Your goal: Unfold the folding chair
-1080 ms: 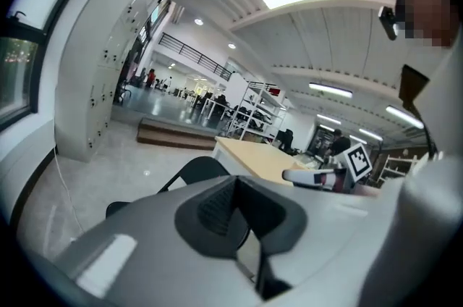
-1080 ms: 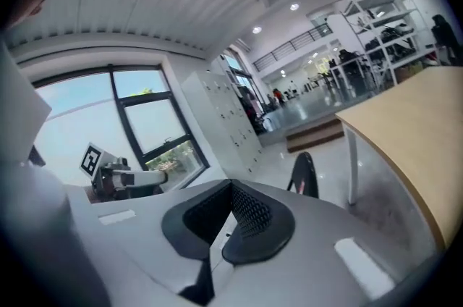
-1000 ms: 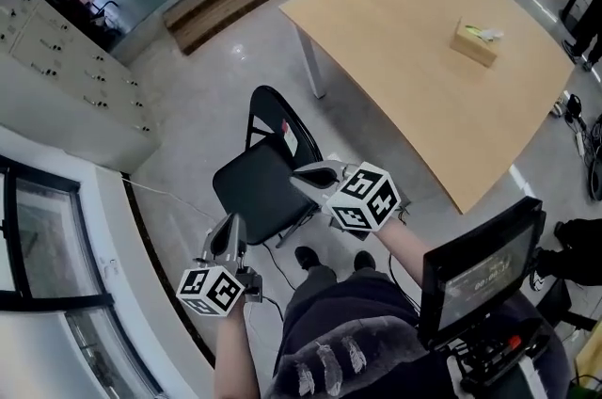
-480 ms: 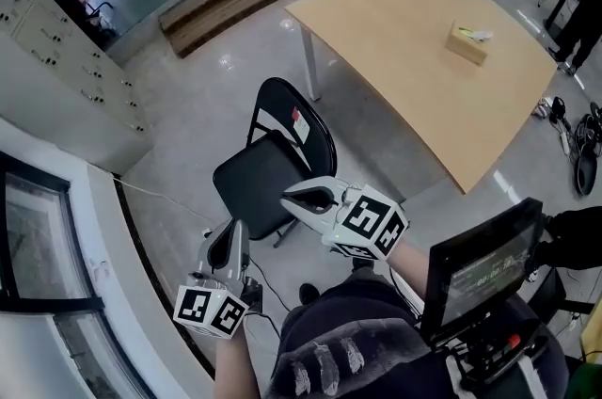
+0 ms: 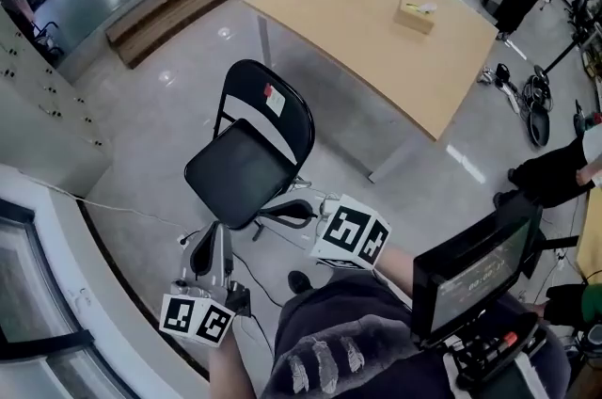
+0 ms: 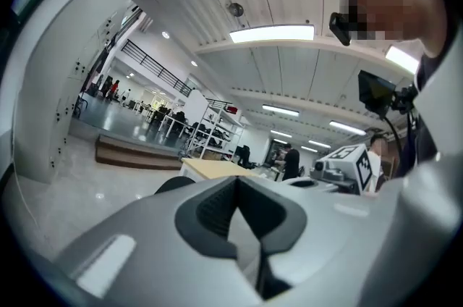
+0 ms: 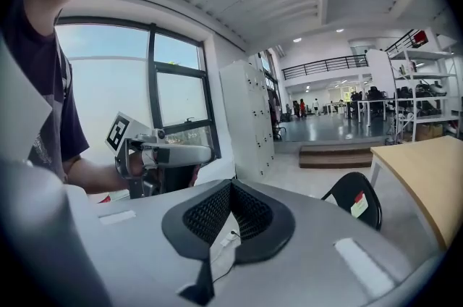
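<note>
Folding chair stood unfolded on open floor, table edge close at its far right, lockers well off left, left claw and right claw both fully closed, empty, at the chair's near side.

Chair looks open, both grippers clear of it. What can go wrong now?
1. A thin cord lies on the floor by the legs of the folding chair; it may snag a leg.
2. Whether the seat is fully down cannot be told; it might fold under load.
3. Left gripper and right gripper jaws are shut, so a regrasp needs opening first.
</note>
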A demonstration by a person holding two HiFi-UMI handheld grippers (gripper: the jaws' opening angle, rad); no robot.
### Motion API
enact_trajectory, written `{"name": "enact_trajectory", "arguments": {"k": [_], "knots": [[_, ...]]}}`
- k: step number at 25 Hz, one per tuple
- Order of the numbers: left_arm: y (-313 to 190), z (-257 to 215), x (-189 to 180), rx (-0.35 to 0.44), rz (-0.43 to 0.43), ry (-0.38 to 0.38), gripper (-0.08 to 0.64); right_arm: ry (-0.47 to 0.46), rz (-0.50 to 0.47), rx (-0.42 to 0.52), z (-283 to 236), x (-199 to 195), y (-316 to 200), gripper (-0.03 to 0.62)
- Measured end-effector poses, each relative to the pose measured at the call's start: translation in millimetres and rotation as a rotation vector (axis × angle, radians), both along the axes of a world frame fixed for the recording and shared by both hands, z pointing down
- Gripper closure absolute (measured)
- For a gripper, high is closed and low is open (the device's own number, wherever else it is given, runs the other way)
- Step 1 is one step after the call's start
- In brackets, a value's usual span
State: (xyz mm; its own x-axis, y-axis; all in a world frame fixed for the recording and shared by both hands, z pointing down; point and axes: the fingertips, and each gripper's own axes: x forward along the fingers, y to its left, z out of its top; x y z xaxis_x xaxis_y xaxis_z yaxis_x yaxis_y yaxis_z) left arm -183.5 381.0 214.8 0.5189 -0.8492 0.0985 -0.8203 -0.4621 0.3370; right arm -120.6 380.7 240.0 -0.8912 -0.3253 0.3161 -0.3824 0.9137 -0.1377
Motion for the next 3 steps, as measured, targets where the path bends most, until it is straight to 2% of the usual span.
{"name": "enact_trajectory", "arguments": {"k": [3], "knots": [[15.2, 4.4, -8.5, -0.008, 0.015, 0.024, 0.558, 0.025, 0.002, -0.010, 5.8, -8.2, 17.4, 0.592]]}}
